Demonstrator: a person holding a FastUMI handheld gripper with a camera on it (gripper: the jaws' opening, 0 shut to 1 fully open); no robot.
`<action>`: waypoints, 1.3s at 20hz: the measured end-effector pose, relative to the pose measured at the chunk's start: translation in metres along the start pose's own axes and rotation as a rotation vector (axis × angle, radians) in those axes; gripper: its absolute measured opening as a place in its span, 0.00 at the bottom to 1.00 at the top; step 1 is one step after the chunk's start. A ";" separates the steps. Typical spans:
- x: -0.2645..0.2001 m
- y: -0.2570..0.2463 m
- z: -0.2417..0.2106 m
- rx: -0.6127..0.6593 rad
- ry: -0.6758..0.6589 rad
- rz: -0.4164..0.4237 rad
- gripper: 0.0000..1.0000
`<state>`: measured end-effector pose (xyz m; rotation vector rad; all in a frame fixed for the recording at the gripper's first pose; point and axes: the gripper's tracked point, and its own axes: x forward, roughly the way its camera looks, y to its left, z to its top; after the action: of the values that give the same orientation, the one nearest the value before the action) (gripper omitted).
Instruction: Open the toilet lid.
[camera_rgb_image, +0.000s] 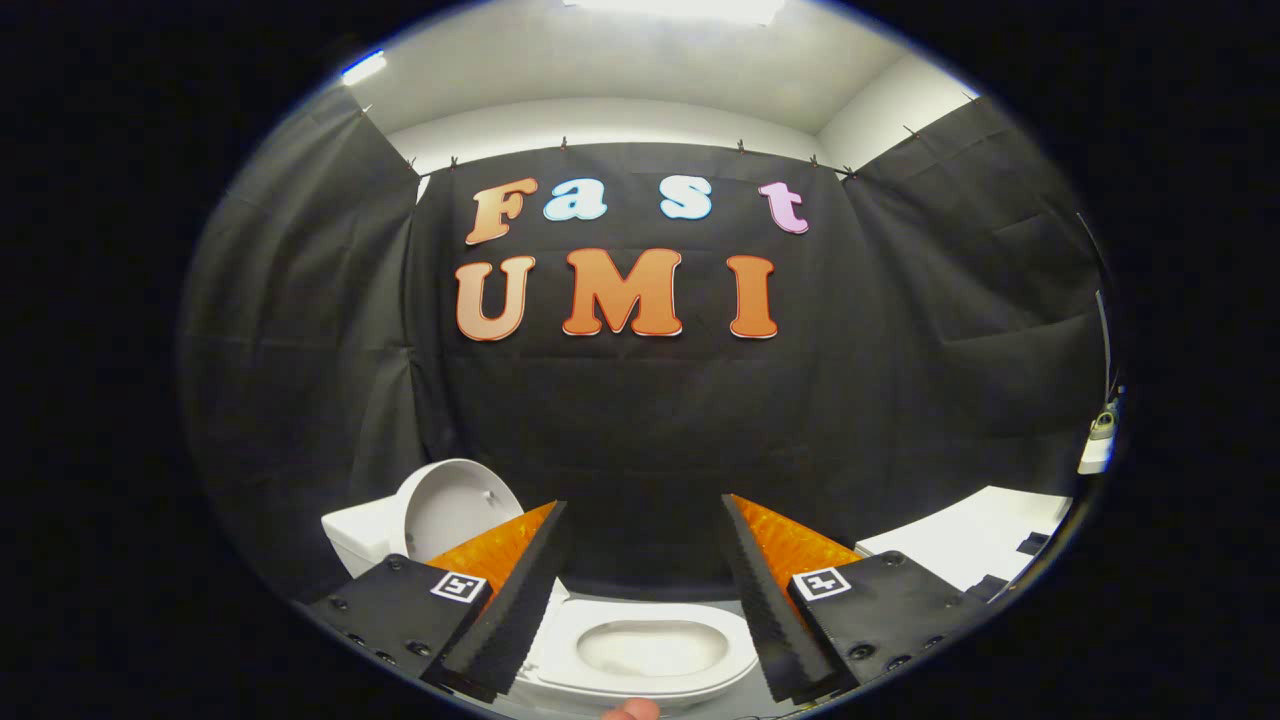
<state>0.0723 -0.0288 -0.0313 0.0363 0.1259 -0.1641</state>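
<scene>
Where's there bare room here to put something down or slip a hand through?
The white surface beyond the claw's right finger looks mostly bare, with dark items at its near end. The open claw holds nothing. Beyond the left finger it is crowded: the raised lid against the tank.

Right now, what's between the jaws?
In the gripper view, the toilet seat and the bowl lie between the open jaws of the gripper, ungripped. The raised lid stands outside them, by the tank.
</scene>
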 end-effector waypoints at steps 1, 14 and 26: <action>-0.003 -0.003 -0.002 -0.008 0.008 0.008 0.96; -0.058 -0.021 -0.019 0.030 -0.026 0.039 0.95; -0.066 -0.025 -0.027 0.024 -0.025 0.029 0.96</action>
<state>-0.0001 -0.0420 -0.0498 0.0602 0.0979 -0.1368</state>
